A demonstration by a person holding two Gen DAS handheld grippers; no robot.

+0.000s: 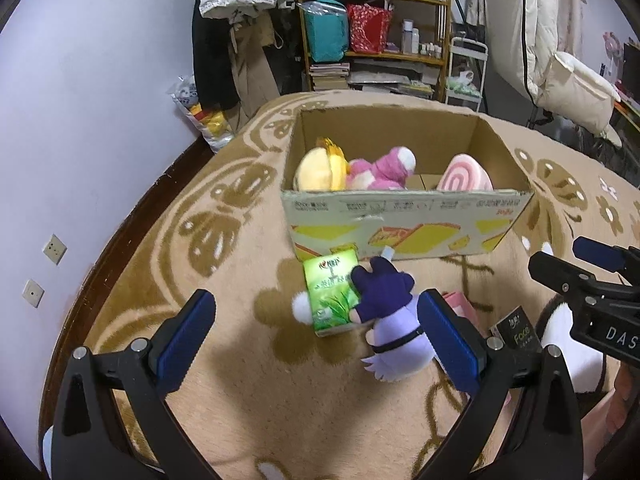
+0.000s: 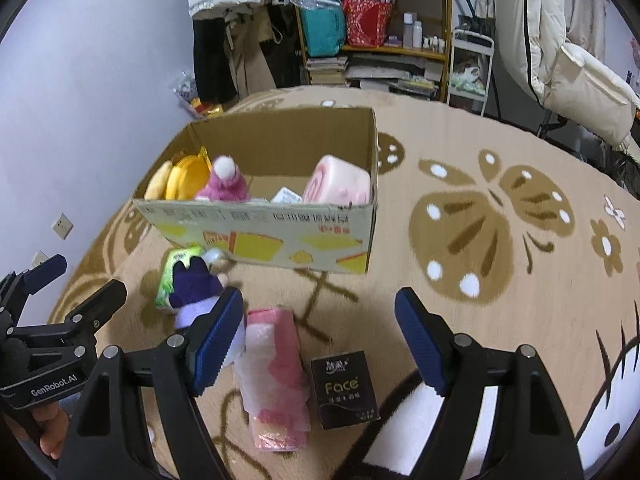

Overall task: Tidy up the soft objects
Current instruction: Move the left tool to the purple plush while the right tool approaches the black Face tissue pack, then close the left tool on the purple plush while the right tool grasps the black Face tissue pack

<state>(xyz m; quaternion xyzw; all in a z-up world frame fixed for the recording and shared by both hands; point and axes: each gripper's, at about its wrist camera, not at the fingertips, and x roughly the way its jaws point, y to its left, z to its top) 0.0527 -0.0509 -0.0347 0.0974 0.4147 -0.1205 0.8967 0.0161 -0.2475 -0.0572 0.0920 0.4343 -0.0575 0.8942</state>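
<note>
Purple plush (image 1: pixel 390 320) — partly behind claw

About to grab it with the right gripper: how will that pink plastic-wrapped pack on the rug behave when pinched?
The pink pack looks soft: its wrap is wrinkled and loose, so it will probably squash and sag. The glossy film may slip against the right gripper. It lies flat on the rug, so rolling seems unlikely.
</note>
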